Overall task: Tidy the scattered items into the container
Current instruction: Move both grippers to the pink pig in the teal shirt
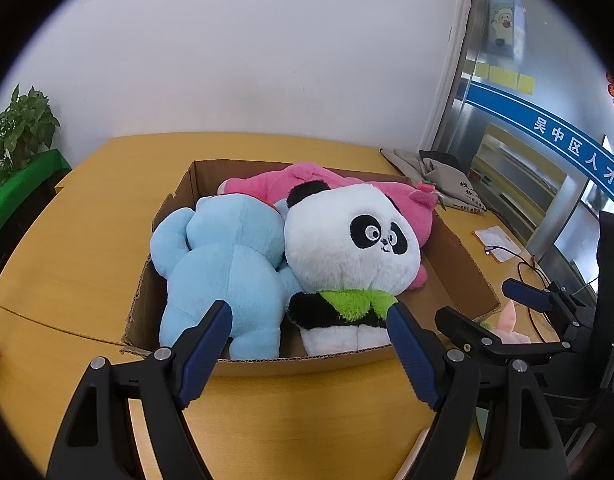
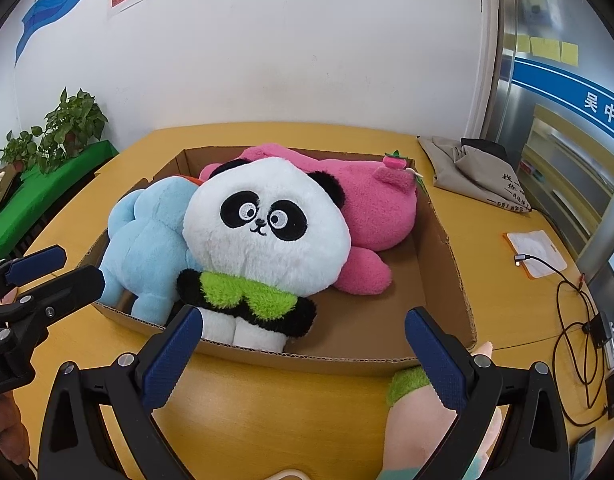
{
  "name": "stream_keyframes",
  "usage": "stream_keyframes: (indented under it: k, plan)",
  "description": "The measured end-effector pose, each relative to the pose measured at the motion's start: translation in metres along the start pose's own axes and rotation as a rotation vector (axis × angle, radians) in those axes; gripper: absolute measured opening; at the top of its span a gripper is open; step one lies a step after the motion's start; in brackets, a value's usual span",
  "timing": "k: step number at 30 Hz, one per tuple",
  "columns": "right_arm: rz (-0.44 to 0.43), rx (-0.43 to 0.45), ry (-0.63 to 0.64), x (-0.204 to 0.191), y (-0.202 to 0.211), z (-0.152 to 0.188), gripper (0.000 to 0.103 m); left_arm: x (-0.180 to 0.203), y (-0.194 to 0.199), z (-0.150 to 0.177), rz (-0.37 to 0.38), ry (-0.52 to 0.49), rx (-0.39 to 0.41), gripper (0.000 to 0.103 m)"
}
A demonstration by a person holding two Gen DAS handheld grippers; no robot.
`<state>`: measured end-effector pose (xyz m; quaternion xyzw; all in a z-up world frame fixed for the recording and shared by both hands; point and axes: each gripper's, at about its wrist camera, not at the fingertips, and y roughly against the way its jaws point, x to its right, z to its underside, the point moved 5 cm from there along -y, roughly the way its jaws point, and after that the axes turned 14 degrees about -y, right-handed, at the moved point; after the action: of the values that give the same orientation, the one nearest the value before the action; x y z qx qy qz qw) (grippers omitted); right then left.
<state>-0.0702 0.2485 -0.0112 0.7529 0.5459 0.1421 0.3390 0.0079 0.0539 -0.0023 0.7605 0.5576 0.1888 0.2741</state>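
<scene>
An open cardboard box (image 1: 307,364) (image 2: 327,358) on the yellow table holds a panda plush (image 1: 347,240) (image 2: 267,232), a light blue plush (image 1: 223,264) (image 2: 147,240) and a pink plush (image 1: 411,208) (image 2: 371,208). My left gripper (image 1: 309,332) (image 2: 63,272) hovers open just before the box's near wall, with nothing between its fingers. My right gripper (image 2: 303,344) (image 1: 495,312) is open too, at the box's near right corner. A pale pink plush with a green cuff (image 2: 411,412) (image 1: 507,320) lies on the table outside the box, partly under the right gripper's right finger.
A grey cloth bag (image 2: 479,172) (image 1: 439,176) lies at the table's far right. A card with a cable (image 2: 537,252) and black wires lie right of the box. Potted plants (image 2: 71,124) on a green cloth stand at the left. A white wall is behind.
</scene>
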Motion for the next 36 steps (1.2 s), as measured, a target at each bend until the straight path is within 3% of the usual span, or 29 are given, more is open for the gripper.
stream_keyframes:
  k: [9,16,21,26,27,30,32,36]
  plan:
    - [-0.025,0.0,-0.002,0.003,0.0,0.0,0.103,0.003,-0.009,0.002,0.038,0.012,-0.018,0.08]
    - [-0.044,0.011,-0.025,0.033,0.022,-0.001,0.103,0.017,-0.02,0.008,0.082,0.021,-0.046,0.08]
    - [0.025,-0.009,-0.038,0.091,0.039,0.018,0.103,0.04,-0.037,0.014,0.176,0.018,-0.085,0.08]
    - [0.145,-0.166,-0.042,0.144,0.02,0.064,0.103,0.073,-0.057,0.024,0.291,0.017,-0.146,0.08]
    - [0.142,-0.216,-0.065,0.151,0.013,0.076,0.103,0.08,-0.059,0.026,0.305,0.009,-0.153,0.08]
    - [-0.014,-0.314,-0.195,0.155,0.001,0.095,0.102,0.096,-0.064,0.031,0.352,-0.004,-0.175,0.08]
    - [-0.065,-0.34,-0.164,0.145,-0.005,0.102,0.101,0.101,-0.067,0.035,0.364,-0.002,-0.195,0.08]
    - [-0.044,-0.315,-0.066,0.126,-0.004,0.105,0.098,0.105,-0.071,0.041,0.396,0.018,-0.23,0.08]
